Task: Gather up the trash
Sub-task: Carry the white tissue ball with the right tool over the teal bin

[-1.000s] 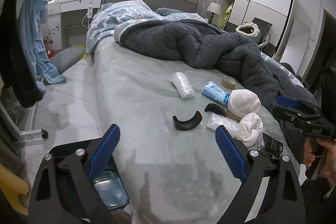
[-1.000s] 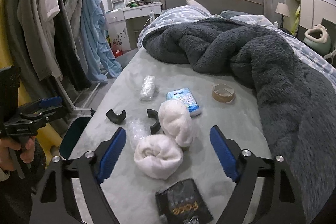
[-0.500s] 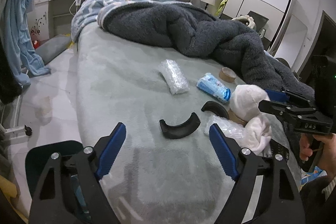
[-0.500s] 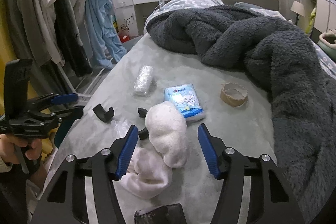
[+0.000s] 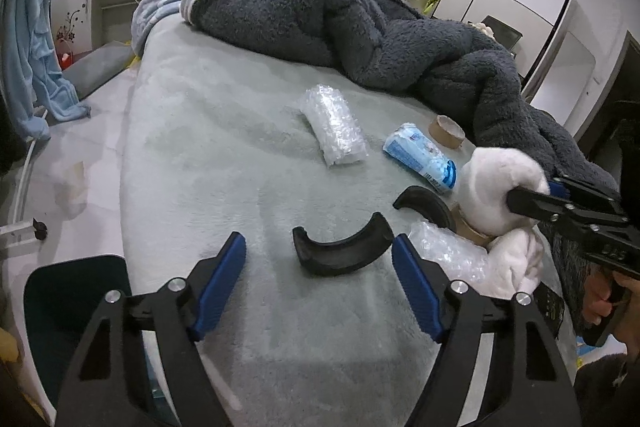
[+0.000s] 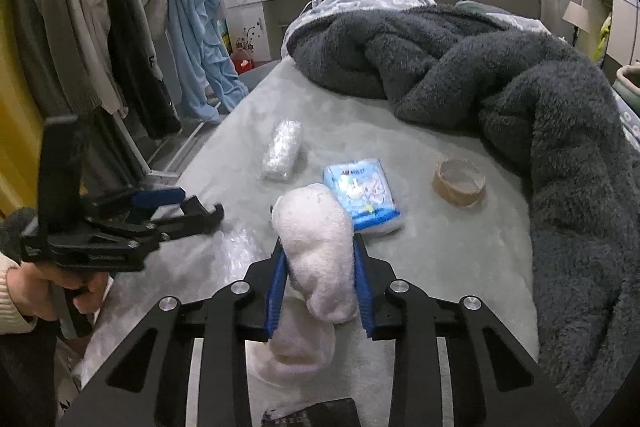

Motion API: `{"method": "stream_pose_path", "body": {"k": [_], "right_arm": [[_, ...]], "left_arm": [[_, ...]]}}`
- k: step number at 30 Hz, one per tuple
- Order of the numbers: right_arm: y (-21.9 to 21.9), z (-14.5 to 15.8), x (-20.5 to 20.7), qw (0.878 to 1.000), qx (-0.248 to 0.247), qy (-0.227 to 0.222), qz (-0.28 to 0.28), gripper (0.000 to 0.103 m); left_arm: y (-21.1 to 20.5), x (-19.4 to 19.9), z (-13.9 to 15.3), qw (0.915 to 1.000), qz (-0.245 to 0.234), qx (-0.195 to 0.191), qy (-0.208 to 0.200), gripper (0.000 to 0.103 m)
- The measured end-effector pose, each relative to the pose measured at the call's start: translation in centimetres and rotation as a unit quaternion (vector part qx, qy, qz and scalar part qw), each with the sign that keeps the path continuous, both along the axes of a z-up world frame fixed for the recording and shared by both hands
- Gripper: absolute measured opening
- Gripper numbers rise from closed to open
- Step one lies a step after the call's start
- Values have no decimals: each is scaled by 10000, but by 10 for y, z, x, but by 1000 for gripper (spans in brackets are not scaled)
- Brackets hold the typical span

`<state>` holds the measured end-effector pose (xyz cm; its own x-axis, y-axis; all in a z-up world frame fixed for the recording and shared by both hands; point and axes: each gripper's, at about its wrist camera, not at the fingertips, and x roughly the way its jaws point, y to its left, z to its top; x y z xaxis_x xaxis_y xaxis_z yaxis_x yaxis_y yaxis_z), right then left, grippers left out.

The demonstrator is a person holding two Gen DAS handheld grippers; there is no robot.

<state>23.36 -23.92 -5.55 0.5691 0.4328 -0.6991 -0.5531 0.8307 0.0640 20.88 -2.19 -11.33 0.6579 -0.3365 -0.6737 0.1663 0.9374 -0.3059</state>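
The white fluffy sock (image 6: 316,239) lies on the grey-green bed (image 6: 440,259), pinched between the 2 blue pads of the right gripper (image 6: 318,281), whose jaws have just closed on it. Beyond that gripper's tips sit a blue tissue pack (image 6: 362,193), a bubble-wrap roll (image 6: 282,149) and a tape ring (image 6: 458,181). The left gripper (image 5: 320,263) has its jaws spread, narrowing lately, with a black curved piece (image 5: 342,251) just ahead between its tips, untouched.
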Motion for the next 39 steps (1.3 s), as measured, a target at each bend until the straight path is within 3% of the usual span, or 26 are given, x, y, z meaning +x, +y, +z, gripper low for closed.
{"method": "stream_pose_path", "body": {"k": [12, 16, 23, 27, 31, 39], "right_arm": [[3, 28, 3, 9987, 378, -220, -278, 31], [14, 32, 5, 9985, 429, -200, -266, 31], [46, 34, 7, 9990, 418, -141, -101, 31], [64, 33, 5, 9990, 436, -46, 1, 31], [80, 33, 3, 9980, 629, 110, 36, 31], [128, 29, -9, 9973, 651, 264, 219, 31]], "left_arm": [[-1, 12, -4, 9992, 110, -336, 189, 70], [-1, 14, -5, 9983, -21, -501, 305, 52], [7, 9, 1, 9977, -81, -564, 355, 47], [23, 3, 11, 9984, 59, -462, 321, 47], [44, -3, 18, 9992, 271, -104, 277, 47], [93, -13, 9, 9964, 560, 260, 572, 47]]}}
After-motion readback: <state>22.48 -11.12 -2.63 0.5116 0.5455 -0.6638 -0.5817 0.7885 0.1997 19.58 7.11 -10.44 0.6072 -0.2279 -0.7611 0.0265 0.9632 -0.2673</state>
